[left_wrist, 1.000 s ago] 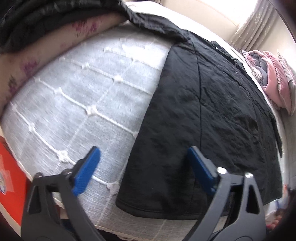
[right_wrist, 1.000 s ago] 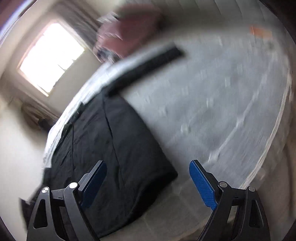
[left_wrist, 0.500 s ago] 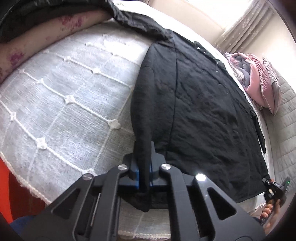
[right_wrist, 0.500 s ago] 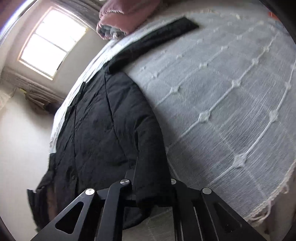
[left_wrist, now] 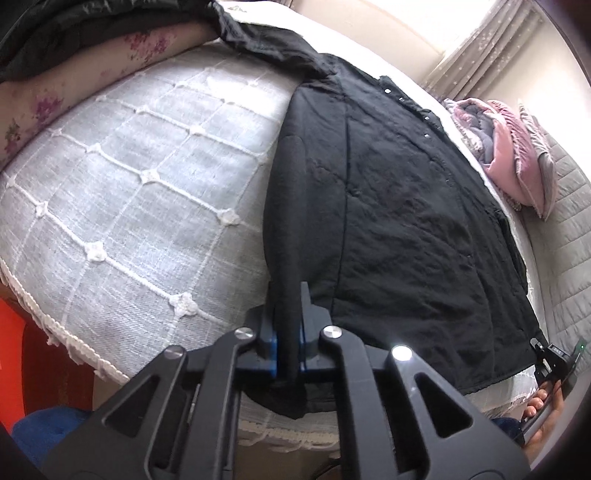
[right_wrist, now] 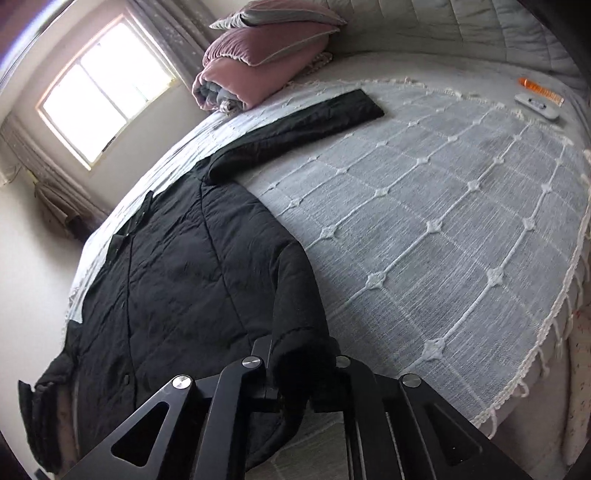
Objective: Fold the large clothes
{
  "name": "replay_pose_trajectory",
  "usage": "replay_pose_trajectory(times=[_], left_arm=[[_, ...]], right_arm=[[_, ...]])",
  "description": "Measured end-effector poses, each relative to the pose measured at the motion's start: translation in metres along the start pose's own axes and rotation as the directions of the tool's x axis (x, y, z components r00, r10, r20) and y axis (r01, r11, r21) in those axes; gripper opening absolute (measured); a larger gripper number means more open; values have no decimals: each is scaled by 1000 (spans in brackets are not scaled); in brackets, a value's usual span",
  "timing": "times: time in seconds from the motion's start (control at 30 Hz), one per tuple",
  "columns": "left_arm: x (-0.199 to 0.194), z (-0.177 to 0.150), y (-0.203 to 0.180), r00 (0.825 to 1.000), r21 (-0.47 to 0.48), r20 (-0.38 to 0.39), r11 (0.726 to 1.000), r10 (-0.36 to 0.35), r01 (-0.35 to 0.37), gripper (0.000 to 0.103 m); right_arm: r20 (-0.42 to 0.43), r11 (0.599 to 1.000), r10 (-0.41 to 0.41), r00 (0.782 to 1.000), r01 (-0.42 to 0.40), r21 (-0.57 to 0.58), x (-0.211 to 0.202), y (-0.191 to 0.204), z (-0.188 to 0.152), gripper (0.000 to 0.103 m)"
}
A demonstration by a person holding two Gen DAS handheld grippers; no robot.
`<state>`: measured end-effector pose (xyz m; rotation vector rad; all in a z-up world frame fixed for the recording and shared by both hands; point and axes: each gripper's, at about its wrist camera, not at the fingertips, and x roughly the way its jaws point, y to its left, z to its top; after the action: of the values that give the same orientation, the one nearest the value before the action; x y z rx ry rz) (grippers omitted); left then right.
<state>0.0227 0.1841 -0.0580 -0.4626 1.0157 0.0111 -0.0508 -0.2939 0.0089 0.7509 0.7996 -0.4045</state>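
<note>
A large black quilted jacket [left_wrist: 399, 206] lies spread flat on a grey bedspread [left_wrist: 147, 192] with white stitched squares. My left gripper [left_wrist: 288, 350] is shut on the jacket's bottom hem corner at the bed's near edge. In the right wrist view the jacket [right_wrist: 177, 280] lies with one sleeve [right_wrist: 306, 122] stretched out toward the pillows. My right gripper [right_wrist: 299, 373] is shut on the opposite hem corner, the cloth bunched between the jaws. The right gripper and hand show in the left wrist view [left_wrist: 550, 373] at the far hem.
Folded pink and grey quilts [right_wrist: 258, 55] are stacked at the head of the bed. A white remote [right_wrist: 537, 105] and an orange tube [right_wrist: 541, 88] lie near the grey padded headboard [right_wrist: 461, 29]. Dark clothes [left_wrist: 74, 26] on a floral cover. A window [right_wrist: 103, 85].
Both grippers were open above the hem a second ago. They closed on the two hem corners, and now hold them slightly lifted.
</note>
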Motion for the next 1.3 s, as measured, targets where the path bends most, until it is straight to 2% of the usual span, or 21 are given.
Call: replay_pose_trajectory(times=[0.07,0.17,0.23,0.27,0.3,0.37,0.5,0.63,0.7,0.73,0.77,0.9,0.97,1.0,1.1,1.23,1.3], left_arm=[[1,4,3,1000,-22,-4,1000,4,-4,15],[-6,9,5,999,-38,29,999,25,-24,19],[-15,12,8,996,-54,69,998,48,-45,21],[-19,13,10,994,-61,88,996,62,-57,24],[-23,16,10,991,-66,112,995,79,-72,27],[-25,20,6,986,-56,136,995,94,-87,38],[-14,28,-14,989,-21,122,996,83,-81,40],[-7,37,-38,992,12,108,997,68,-70,45],[-7,46,-56,992,41,114,997,62,-67,48],[-7,49,-62,991,51,115,996,62,-69,53],[-6,55,-73,991,69,118,995,65,-73,58],[-1,80,-111,991,128,114,988,75,-90,62],[6,97,-131,995,162,90,985,53,-67,72],[10,102,-139,996,174,79,983,42,-55,74],[40,124,-163,998,218,62,975,31,-44,77],[100,118,-159,997,248,54,967,52,-64,78],[132,117,-150,993,242,-48,966,111,-96,78]], right_arm=[[-3,997,35,999,-35,72,-1,-13,1,17],[66,989,37,997,-46,142,-16,-30,1,26],[113,985,12,994,-31,168,-25,-37,2,38],[129,984,6,992,-29,178,-28,-40,3,48],[136,982,16,991,-41,186,-28,-43,5,53],[121,980,44,992,-66,187,-25,-45,8,53],[88,981,72,994,-86,171,-11,-38,14,54],[74,981,64,995,-77,180,7,-33,22,54],[61,979,65,996,-75,191,14,-33,25,54],[49,979,68,996,-76,191,19,-32,28,54],[40,979,72,997,-78,186,22,-31,30,54],[22,986,70,997,-72,151,34,-24,52,56],[6,979,91,996,-91,183,42,-25,65,59],[1,975,102,995,-100,196,47,-25,71,60],[-29,970,131,991,-122,210,65,-21,91,62],[-71,962,159,985,-138,237,92,-23,123,64],[-57,960,133,989,-114,257,102,-31,144,65]])
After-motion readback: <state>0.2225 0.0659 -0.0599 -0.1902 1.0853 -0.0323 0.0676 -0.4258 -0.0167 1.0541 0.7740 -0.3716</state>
